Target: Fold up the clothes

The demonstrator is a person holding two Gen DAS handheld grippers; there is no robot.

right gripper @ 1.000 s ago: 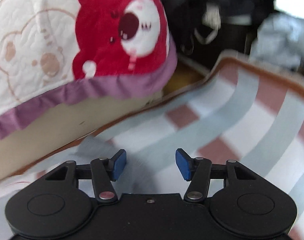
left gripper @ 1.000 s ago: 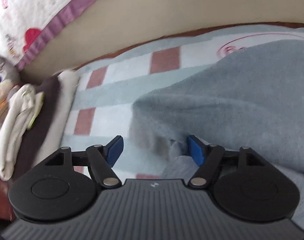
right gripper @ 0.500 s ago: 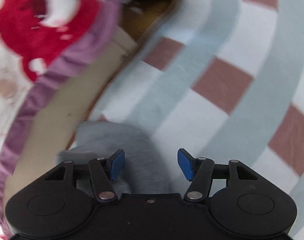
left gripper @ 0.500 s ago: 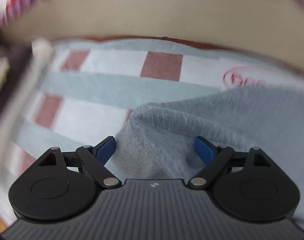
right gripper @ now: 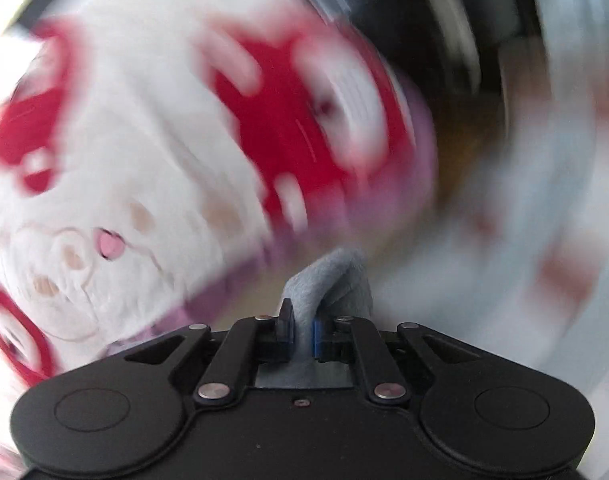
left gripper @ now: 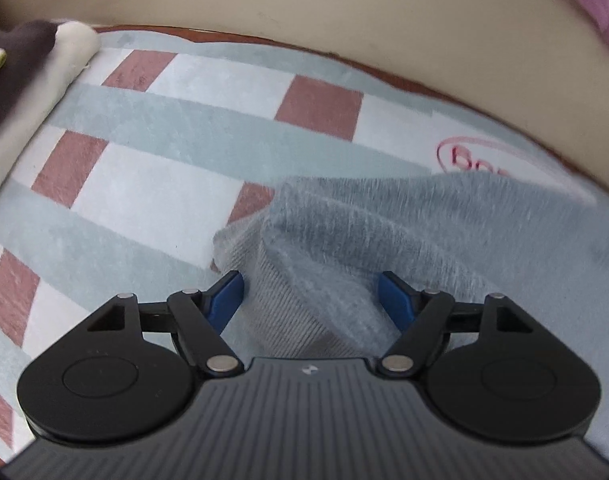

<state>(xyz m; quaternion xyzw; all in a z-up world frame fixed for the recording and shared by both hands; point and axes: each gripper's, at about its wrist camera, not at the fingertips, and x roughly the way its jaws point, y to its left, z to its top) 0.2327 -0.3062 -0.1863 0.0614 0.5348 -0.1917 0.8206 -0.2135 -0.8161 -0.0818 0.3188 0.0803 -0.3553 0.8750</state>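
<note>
A grey knitted garment (left gripper: 444,232) lies on a checked blanket (left gripper: 152,132) of pale blue, white and dusty red. My left gripper (left gripper: 310,300) is open, its blue pads either side of the garment's ribbed edge. My right gripper (right gripper: 302,334) is shut on a fold of the same grey garment (right gripper: 332,276), which sticks up between the pads. The right wrist view is heavily blurred.
A beige wall or bed side (left gripper: 304,4) runs along the blanket's far edge. A stack of folded dark and cream clothes (left gripper: 28,64) sits at the far left. A white quilt with red bear prints and a purple border (right gripper: 164,140) fills the right wrist view.
My right gripper has closed on a fold of the grey garment and swung up fast. My left gripper has stayed open and settled over the ribbed edge.
</note>
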